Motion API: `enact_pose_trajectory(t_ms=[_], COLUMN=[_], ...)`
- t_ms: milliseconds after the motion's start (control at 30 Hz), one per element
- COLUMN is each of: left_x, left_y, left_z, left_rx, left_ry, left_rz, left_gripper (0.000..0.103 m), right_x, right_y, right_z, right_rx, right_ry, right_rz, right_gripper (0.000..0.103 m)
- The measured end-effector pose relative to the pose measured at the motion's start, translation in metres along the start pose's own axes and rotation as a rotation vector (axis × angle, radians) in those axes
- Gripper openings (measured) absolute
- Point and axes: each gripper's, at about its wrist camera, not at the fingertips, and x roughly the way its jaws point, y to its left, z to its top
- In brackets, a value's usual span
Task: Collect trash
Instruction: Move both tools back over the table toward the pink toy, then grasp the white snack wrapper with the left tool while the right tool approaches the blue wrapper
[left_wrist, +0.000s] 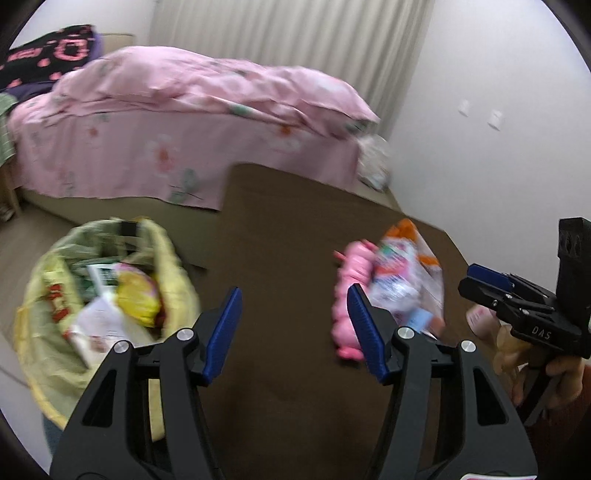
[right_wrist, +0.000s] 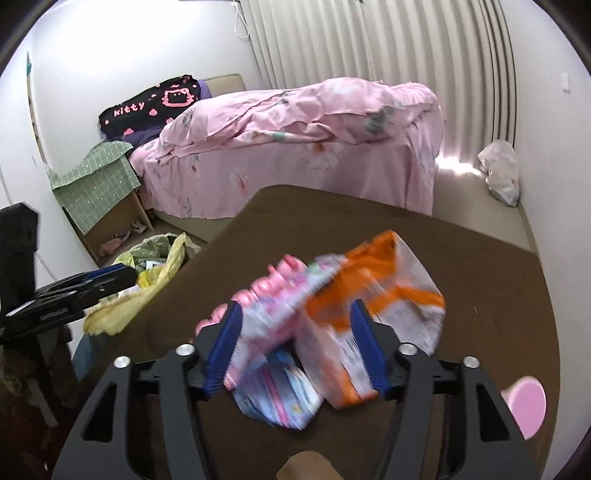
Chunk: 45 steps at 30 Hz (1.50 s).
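A pile of trash lies on the brown table (left_wrist: 280, 258): an orange and white packet (right_wrist: 373, 295), a pink and white wrapper (right_wrist: 273, 369) and a pink ribbed object (left_wrist: 349, 295). My right gripper (right_wrist: 295, 343) is open, its jaws on either side of the packets. My left gripper (left_wrist: 295, 332) is open and empty above the table, left of the pile. A yellow-lined trash bin (left_wrist: 99, 295) full of wrappers stands on the floor left of the table; it also shows in the right wrist view (right_wrist: 155, 266).
A bed with a pink floral cover (right_wrist: 295, 147) stands behind the table. A small cabinet with a green cloth (right_wrist: 99, 184) is by the bed. A white plastic bag (right_wrist: 500, 173) lies on the floor by the curtain. A pink round object (right_wrist: 528, 406) sits at the table's right.
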Motion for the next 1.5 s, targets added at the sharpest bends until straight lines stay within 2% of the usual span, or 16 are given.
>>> enact_pose_trajectory(t_ms=[133, 200, 333, 467, 533, 567, 600, 700, 800, 1000, 1167, 1267, 1367, 1500], left_x=[0.02, 0.032, 0.072, 0.105, 0.105, 0.103, 0.097, 0.084, 0.064, 0.024, 0.004, 0.001, -0.002, -0.008], left_y=[-0.029, -0.042, -0.067, -0.077, -0.082, -0.083, -0.086, -0.085, -0.073, -0.03, -0.006, 0.006, 0.008, 0.002], left_z=[0.003, 0.008, 0.019, 0.016, 0.013, 0.011, 0.006, -0.004, -0.013, -0.027, -0.043, -0.051, -0.053, -0.051], left_rx=[0.053, 0.085, 0.122, 0.119, 0.139, 0.15, 0.175, 0.195, 0.161, 0.05, 0.023, -0.006, -0.014, 0.002], left_ry=[0.042, 0.054, 0.113, 0.179, 0.173, 0.17, 0.165, 0.175, 0.167, 0.178, 0.186, 0.195, 0.195, 0.175], left_rz=[-0.112, -0.14, -0.106, -0.065, -0.055, -0.057, -0.066, -0.067, -0.063, -0.017, 0.047, 0.052, 0.038, 0.033], left_gripper=[0.056, 0.056, 0.056, 0.055, 0.047, 0.04, 0.028, 0.02, 0.018, 0.018, 0.019, 0.026, 0.033, 0.042], right_x=[-0.01, -0.015, -0.022, -0.024, -0.027, -0.028, -0.028, -0.026, -0.024, -0.017, 0.001, 0.013, 0.027, 0.032], right_y=[-0.008, -0.01, -0.022, -0.033, -0.034, -0.033, -0.033, -0.03, -0.02, 0.015, 0.043, 0.057, 0.068, 0.053], right_z=[-0.028, -0.041, -0.063, -0.077, -0.079, -0.079, -0.08, -0.08, -0.078, -0.068, -0.059, -0.057, -0.06, -0.064], right_rx=[-0.051, -0.066, -0.027, 0.02, 0.021, 0.019, 0.018, 0.025, 0.017, -0.075, -0.136, -0.176, -0.246, -0.212], right_ry=[0.031, 0.037, 0.032, 0.047, 0.041, 0.039, 0.038, 0.041, 0.041, 0.032, 0.047, 0.063, 0.095, 0.134], right_rz=[-0.08, -0.124, -0.172, -0.159, -0.159, -0.161, -0.161, -0.146, -0.12, -0.094, -0.098, -0.109, -0.167, -0.204], right_gripper=[0.06, 0.06, 0.06, 0.06, 0.06, 0.06, 0.06, 0.06, 0.06, 0.06, 0.06, 0.06, 0.06, 0.06])
